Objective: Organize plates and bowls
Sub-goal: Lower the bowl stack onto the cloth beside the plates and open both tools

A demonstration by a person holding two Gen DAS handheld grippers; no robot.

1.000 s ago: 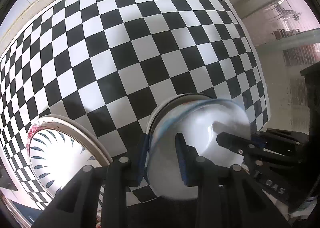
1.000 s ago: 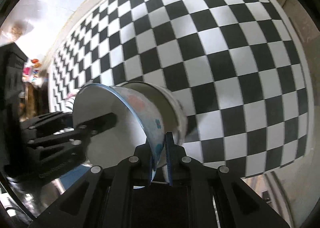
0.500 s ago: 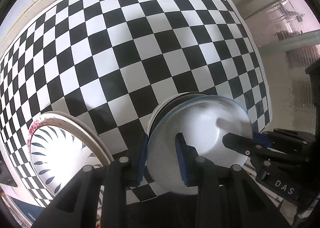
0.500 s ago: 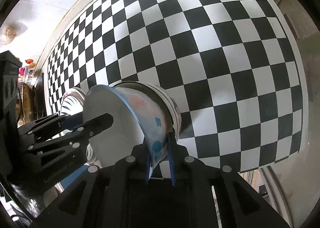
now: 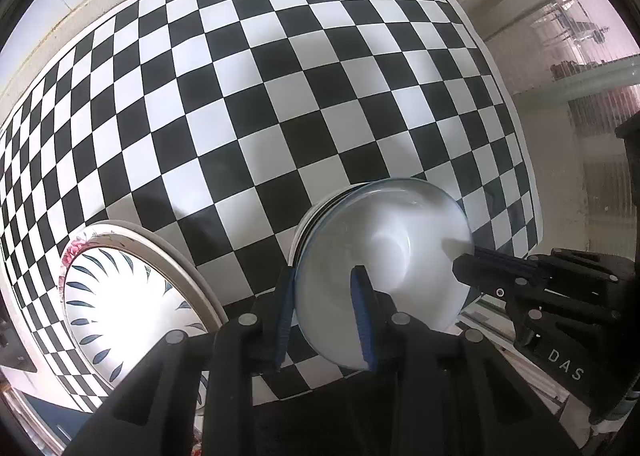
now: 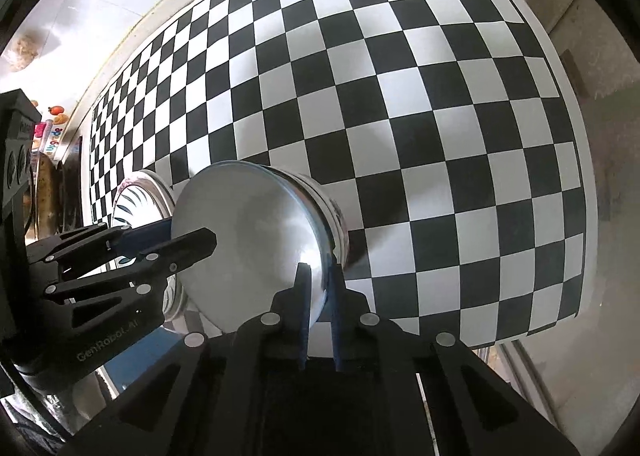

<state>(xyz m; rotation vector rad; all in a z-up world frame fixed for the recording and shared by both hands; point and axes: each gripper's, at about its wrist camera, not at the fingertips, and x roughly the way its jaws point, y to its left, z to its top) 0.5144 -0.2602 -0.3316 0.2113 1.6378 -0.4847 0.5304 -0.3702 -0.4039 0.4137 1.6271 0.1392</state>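
Observation:
A white bowl [image 5: 384, 256] with a thin blue rim sits nested in a second white bowl [image 5: 310, 216] on the checkered cloth. My left gripper [image 5: 324, 316] is shut on the near rim, one finger outside and one inside. My right gripper [image 5: 480, 268] bites the rim from the right. In the right wrist view the top bowl [image 6: 248, 240] fills the lower bowl [image 6: 332, 204]; my right gripper [image 6: 318, 296] is shut on its rim, and my left gripper [image 6: 172, 244] holds the opposite side. A leaf-patterned plate [image 5: 120, 296] [image 6: 136, 196] lies to the left.
The black-and-white checkered cloth [image 5: 280, 116] stretches away from the bowls. Its right edge [image 5: 532, 184] borders a beige floor. A dark box [image 6: 16, 160] and small colourful items [image 6: 52, 128] stand at the far left of the right wrist view.
The top bowl, tilted over the lower one before, has sunk into it and sits level; its patterned outside is now hidden. Both grippers stayed on the rim.

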